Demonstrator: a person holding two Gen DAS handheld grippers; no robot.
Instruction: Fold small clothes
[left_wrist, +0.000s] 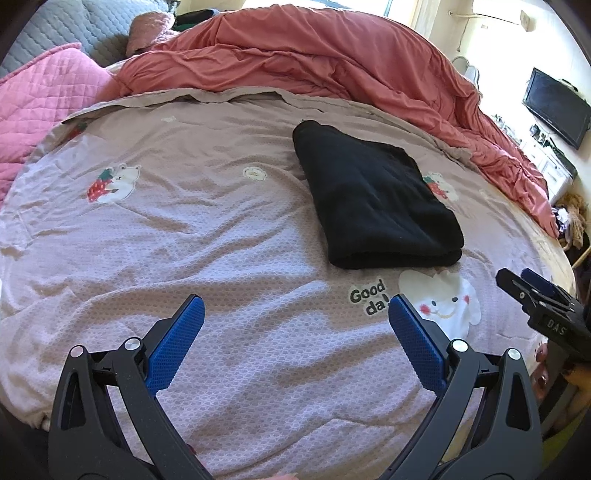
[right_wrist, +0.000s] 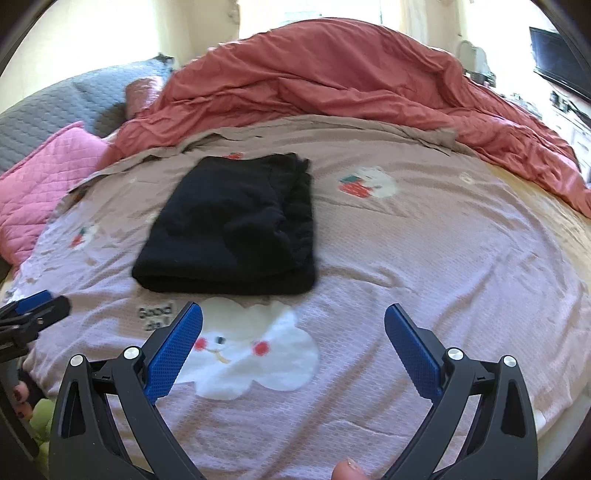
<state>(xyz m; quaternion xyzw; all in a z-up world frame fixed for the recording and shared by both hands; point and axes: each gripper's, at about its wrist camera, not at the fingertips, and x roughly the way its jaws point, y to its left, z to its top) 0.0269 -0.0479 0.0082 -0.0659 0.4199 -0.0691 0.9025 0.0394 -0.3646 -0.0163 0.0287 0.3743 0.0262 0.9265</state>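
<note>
While both tools hang spread above the bed (left_wrist: 184, 229), the black garment (left_wrist: 373, 195) lies folded.

Left tool (left_wrist: 295, 314) and right tool (right_wrist: 293, 319) hold nothing, fingers wide apart. The garment rests flat on the pink sheet (right_wrist: 443, 258), just beyond a cloud print (right_wrist: 255, 354), near the red duvet (left_wrist: 314, 55).

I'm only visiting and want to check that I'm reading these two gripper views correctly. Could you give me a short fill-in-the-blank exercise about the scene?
1. The folded cloth garment on the printed lilac bedspread is ____ in colour.
2. The fingers of the left gripper and the right gripper stand ____.
3. Behind the garment lies a rumpled ____ duvet.

Missing words: black; open; red
</note>
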